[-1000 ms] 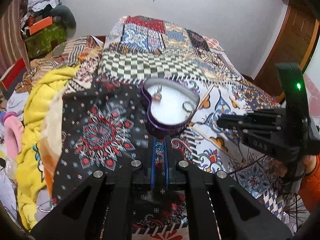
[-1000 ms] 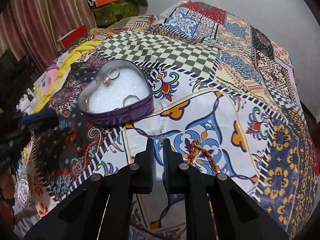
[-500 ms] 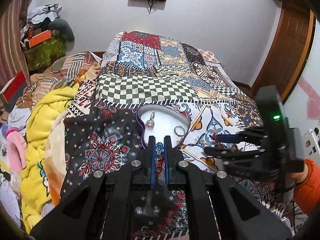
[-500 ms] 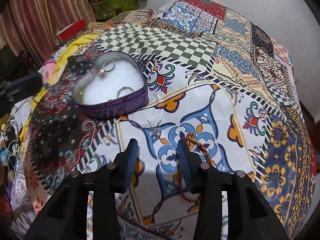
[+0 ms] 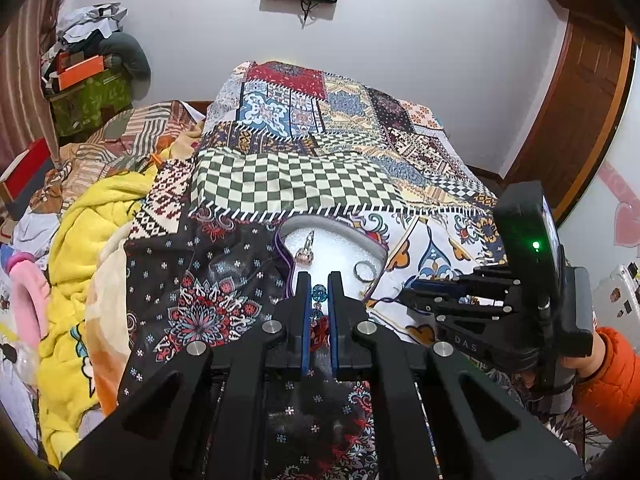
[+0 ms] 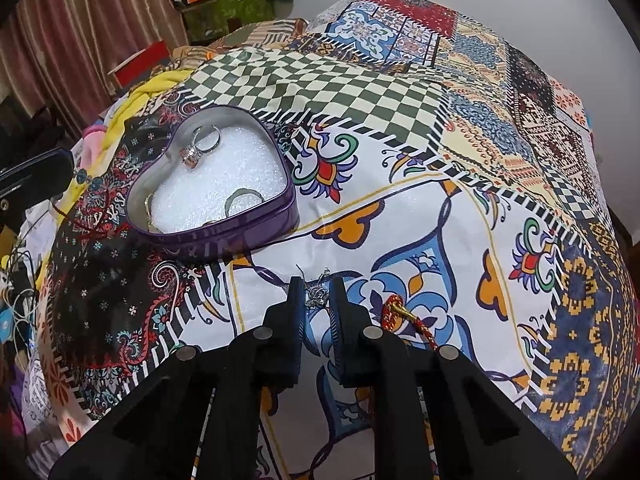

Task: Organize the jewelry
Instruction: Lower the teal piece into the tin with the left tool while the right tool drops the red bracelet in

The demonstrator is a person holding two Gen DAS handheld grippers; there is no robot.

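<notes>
Left wrist view: my left gripper (image 5: 319,294) points forward and down over the near edge of the heart tin (image 5: 335,225), its two blue-lined fingers (image 5: 305,312) drawn in close and pinching a beaded piece (image 5: 319,293) whose teal bead sits between the tips, a red part hanging lower between them. The tin lies on the quilt (image 5: 288,176) with white foam inside; a stone ring (image 5: 306,249) and a plain ring (image 5: 363,270) rest on the foam. To the right, my right gripper (image 5: 416,294) reaches in level from the side, held by a hand (image 5: 582,354) in an orange sleeve (image 5: 608,388).

Right wrist view: my right gripper (image 6: 317,294) tilts down at the quilt (image 6: 400,208), fingers (image 6: 297,304) parted a little on either side of a small silver charm (image 6: 316,295) lying on the cloth; I cannot tell whether they touch it. A red cord (image 6: 404,320) lies just right of them. The tin (image 6: 224,236) is up and to the left, well apart.
</notes>
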